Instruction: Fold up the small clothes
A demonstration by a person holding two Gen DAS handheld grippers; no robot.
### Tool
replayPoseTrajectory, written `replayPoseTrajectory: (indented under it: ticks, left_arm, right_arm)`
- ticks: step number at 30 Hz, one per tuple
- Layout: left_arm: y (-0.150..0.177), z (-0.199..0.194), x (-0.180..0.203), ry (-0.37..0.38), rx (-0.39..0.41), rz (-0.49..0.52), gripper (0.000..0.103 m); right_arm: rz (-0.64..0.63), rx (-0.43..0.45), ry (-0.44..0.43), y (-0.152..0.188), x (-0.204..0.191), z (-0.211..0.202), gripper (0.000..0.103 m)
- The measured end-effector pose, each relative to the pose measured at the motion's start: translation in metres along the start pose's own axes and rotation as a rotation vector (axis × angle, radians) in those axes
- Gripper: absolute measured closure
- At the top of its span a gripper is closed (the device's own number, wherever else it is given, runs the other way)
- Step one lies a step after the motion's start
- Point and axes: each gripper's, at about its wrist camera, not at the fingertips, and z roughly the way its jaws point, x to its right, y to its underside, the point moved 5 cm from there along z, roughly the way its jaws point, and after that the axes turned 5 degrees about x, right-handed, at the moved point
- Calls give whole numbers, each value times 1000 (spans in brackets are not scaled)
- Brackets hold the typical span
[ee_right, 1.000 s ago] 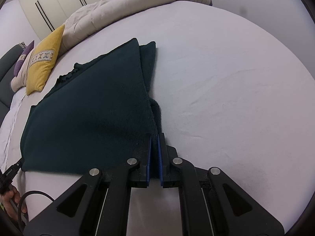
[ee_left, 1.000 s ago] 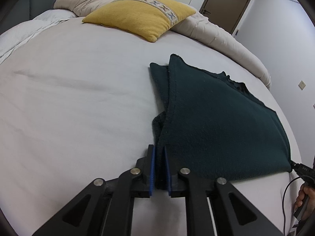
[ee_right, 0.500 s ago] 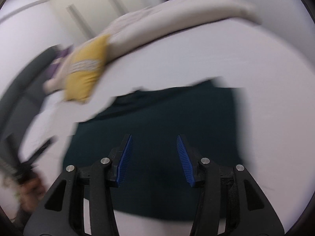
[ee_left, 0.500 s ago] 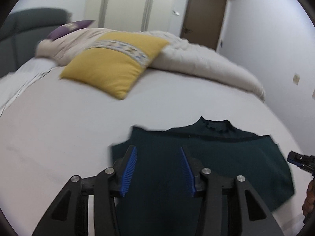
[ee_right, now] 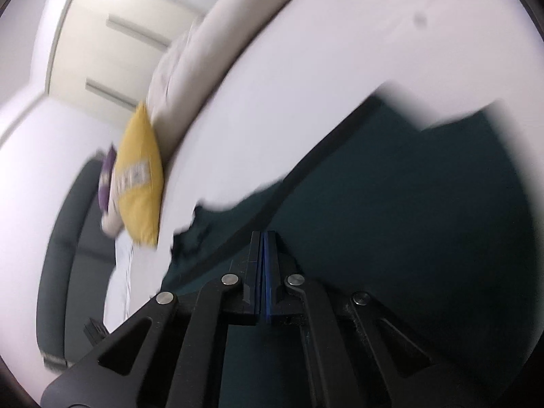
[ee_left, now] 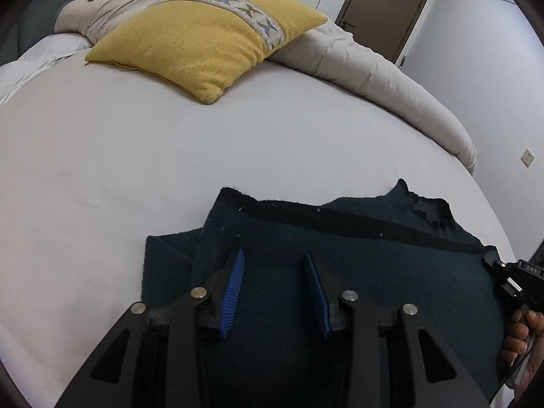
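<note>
The left tongs (ee_left: 273, 289) hang apart over the near part of the dark green knit garment (ee_left: 357, 272); their jaws have just been closing a little, with cloth under them but nothing caught between the pads. The right tongs (ee_right: 263, 272) have just snapped together. The wrist view is smeared, and I cannot tell whether any cloth is pinched between the blue pads; they sit low against the garment's right side.

The garment lies folded on the bed (ee_left: 102, 170), just ahead of and beneath both tongs. A lower layer pokes out to the left of the left tongs, and the frilled collar shows just beyond the dark far hem, toward the right tongs.

Risks, as I judge them: if the right tongs have caught only the top layer, lifting would peel the fold open. The left tongs, apart and low, could snag the nap and drag the stack askew. A cable hangs by the person's hand (ee_left: 520, 336) at the garment's right edge and could catch the cloth.

The sheet is bare left of and beyond the garment, good room for sliding or flipping. Further off lie a yellow cushion (ee_left: 204, 40) and a rolled duvet (ee_left: 391, 78), well apart. The bed's edge lies not far past the right tongs.
</note>
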Motion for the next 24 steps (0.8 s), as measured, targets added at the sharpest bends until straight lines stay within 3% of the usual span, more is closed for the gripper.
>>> replayPoseTrajectory:
  ticks: [5, 6, 8, 9, 10, 12, 14, 17, 19, 21, 24]
  left_arm:
    - [-1, 3, -2, 12, -10, -3, 62]
    - [-1, 2, -2, 11, -12, -3, 62]
    - [-2, 0, -2, 11, -25, -9, 62]
    - [-2, -3, -1, 9, -30, -11, 62]
    - [-2, -11, 2, -4, -38, -8, 63]
    - [2, -35, 10, -22, -36, 6, 63]
    - [15, -69, 23, 29, -7, 15, 59]
    - [47, -98, 32, 23, -5, 86, 57]
    - [66, -95, 22, 1, -54, 82, 57]
    - [77, -93, 5, 26, -55, 47, 63]
    - [74, -98, -10, 72, -61, -1, 73]
  right_arm:
    - [65, 130, 113, -27, 49, -48, 103]
    - [58, 148, 151, -26, 51, -60, 103]
    - [42, 160, 194, -20, 41, -74, 93]
    - [13, 161, 174, -10, 24, -84, 93]
    - [-3, 153, 132, -2, 11, -88, 92]
    - [-83, 83, 44, 29, -28, -94, 80]
    - [-173, -12, -24, 72, -63, -83, 70]
    - [-223, -184, -89, 138, -91, -51, 69]
    - [-231, -271, -58, 170, -86, -31, 70]
    - [-219, -240, -76, 177, -77, -28, 81]
    - [-123, -166, -32, 161, -49, -49, 87]
